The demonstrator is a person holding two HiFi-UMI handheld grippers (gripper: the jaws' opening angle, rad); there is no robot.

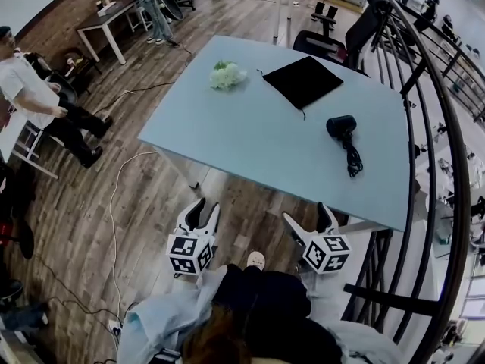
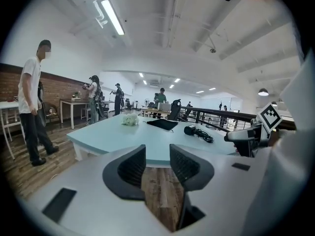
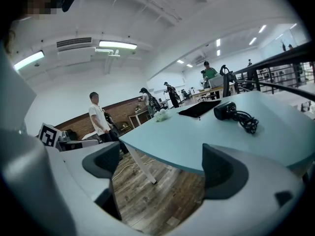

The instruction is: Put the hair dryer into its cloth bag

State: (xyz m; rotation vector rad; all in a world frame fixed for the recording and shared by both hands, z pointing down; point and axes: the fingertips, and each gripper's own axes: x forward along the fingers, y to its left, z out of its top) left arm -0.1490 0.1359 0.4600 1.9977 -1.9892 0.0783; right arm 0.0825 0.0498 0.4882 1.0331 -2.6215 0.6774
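Note:
A black hair dryer (image 1: 342,126) lies on the pale blue table (image 1: 250,139) near its right side, its coiled cord (image 1: 353,158) trailing toward me. The flat black cloth bag (image 1: 303,80) rests farther back on the table. Both grippers hover over the wooden floor, short of the table's near edge. My left gripper (image 1: 206,205) is open with nothing between its jaws. My right gripper (image 1: 306,212) is open wider and also holds nothing. The left gripper view shows the dryer (image 2: 190,130) and the bag (image 2: 162,124) beyond the jaws; the right gripper view shows the dryer (image 3: 225,110) and the bag (image 3: 199,108).
A white flower bunch (image 1: 226,75) sits on the table left of the bag. A black metal railing (image 1: 424,127) runs along the right. A person (image 1: 30,97) stands at the left, a cable (image 1: 114,203) lies on the floor, and a black chair (image 1: 326,44) stands behind the table.

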